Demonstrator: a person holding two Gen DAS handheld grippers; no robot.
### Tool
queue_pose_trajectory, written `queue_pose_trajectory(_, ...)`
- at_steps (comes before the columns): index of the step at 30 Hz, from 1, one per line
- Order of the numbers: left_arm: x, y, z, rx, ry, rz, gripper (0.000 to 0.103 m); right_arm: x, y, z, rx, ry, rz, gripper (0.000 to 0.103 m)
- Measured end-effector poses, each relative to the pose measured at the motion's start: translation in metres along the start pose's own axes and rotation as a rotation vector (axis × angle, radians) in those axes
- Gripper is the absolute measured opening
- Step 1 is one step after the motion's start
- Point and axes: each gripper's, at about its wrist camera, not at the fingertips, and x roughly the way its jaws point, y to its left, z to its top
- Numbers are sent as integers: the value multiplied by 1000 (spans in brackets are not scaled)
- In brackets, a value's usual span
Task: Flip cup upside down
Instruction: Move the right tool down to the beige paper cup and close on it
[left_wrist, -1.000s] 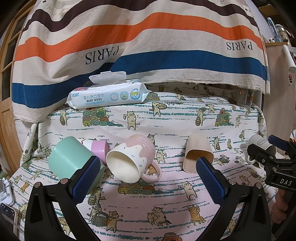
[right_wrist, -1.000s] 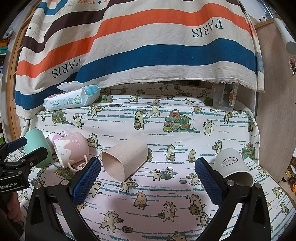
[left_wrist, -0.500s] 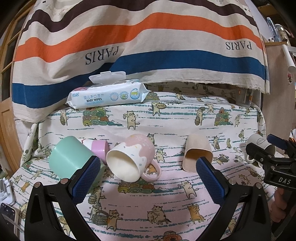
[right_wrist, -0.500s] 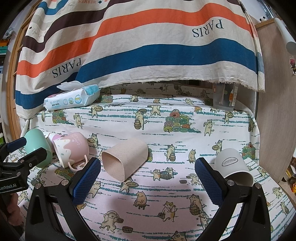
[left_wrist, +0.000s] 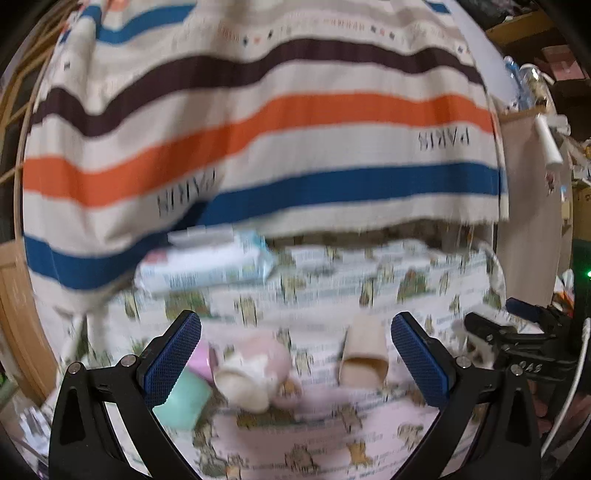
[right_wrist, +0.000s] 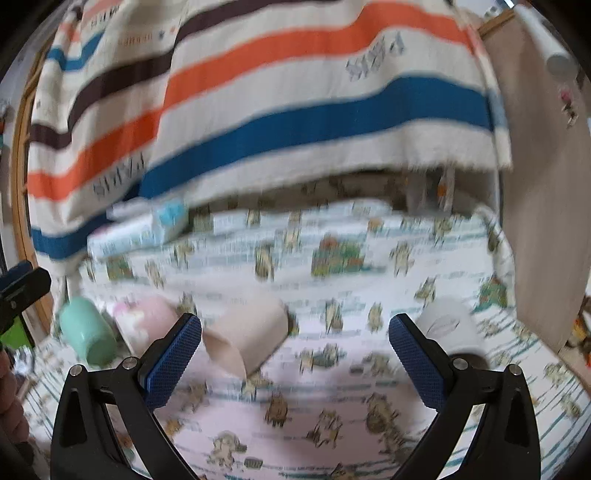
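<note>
Since half a second ago both views have swung upward: the striped cloth now fills most of each picture, the cups have dropped toward the bottom, and everything is smeared by motion.

We hold the left tool (left_wrist: 295, 363) and the right tool (right_wrist: 294, 363) with their blue pads spread wide, and neither grips anything.

As we judge it, the flip has not begun. The beige square-mouthed plastic cup (right_wrist: 246, 338) lies on its side on the cat-print cloth of the worktop (right_wrist: 332, 406), just ahead of the right tool's left pad. The pink-and-cream ceramic mug (left_wrist: 253, 371) also lies on its side, between the left tool's pads but beyond them. The mint-green plastic cup (right_wrist: 88, 338) lies tipped beside it. The white paper cup (right_wrist: 448, 326) lies at the right. We cannot tell from the task which cup is meant; reaching, grasping and turning all remain.

Blur hides the mug's handle and the print on the pack of baby wipes (left_wrist: 205, 264). A small lilac object is mostly hidden behind the left tool's pad.
</note>
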Motion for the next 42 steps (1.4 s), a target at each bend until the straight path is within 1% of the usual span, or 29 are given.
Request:
queue_pose_trajectory(2,0,-3,12,4,-19,5,103,-11,-2,20,-10,-39,13,102)
queue_pose_trajectory(4,5,-7,21,13,-32,34,103,-18,-3,36,-12,-75,19,102)
queue_pose_trajectory(5,8,-8,24,10,-33,33,103,-21,-3,45,-13,-93,19,102)
queue_pose_trajectory(9,25,-13,38,-21,-5,-18,103,-21,-4,73,-17,-142,21,102)
queue_pose_trajectory(11,35,-19,44,-24,8,-19,103,-17,-6,86,-8,-183,16,102)
queue_pose_trajectory(13,42,-22,48,-31,13,-26,103,-10,-12,95,23,-205,6,102)
queue_pose_trajectory(17,57,-29,51,-25,13,-37,103,3,-23,100,28,-188,15,102)
queue_pose_trajectory(21,74,-30,44,-63,32,-62,103,15,-33,88,15,-166,8,102)
queue_pose_trajectory(24,92,-34,35,-73,90,-76,103,28,-39,76,43,-121,6,102)
queue_pose_trajectory(28,116,-44,23,-38,182,-93,103,52,-47,66,79,-24,32,102)
queue_pose_trajectory(30,129,-48,17,-32,233,-110,103,60,-48,62,84,4,21,102)
queue_pose_trajectory(33,154,-58,2,-8,374,-192,103,74,-48,54,77,64,29,102)
queue_pose_trajectory(34,162,-62,-4,0,420,-200,103,79,-49,51,79,85,37,102)
queue_pose_trajectory(35,170,-65,-12,4,463,-191,102,84,-50,48,88,106,40,102)
queue_pose_trajectory(37,180,-67,-23,3,507,-191,102,91,-50,44,96,136,43,102)
queue_pose_trajectory(39,189,-68,-31,-8,547,-209,102,100,-48,38,83,170,55,102)
queue_pose_trajectory(42,199,-72,-38,-14,582,-239,102,107,-43,32,62,200,51,97)
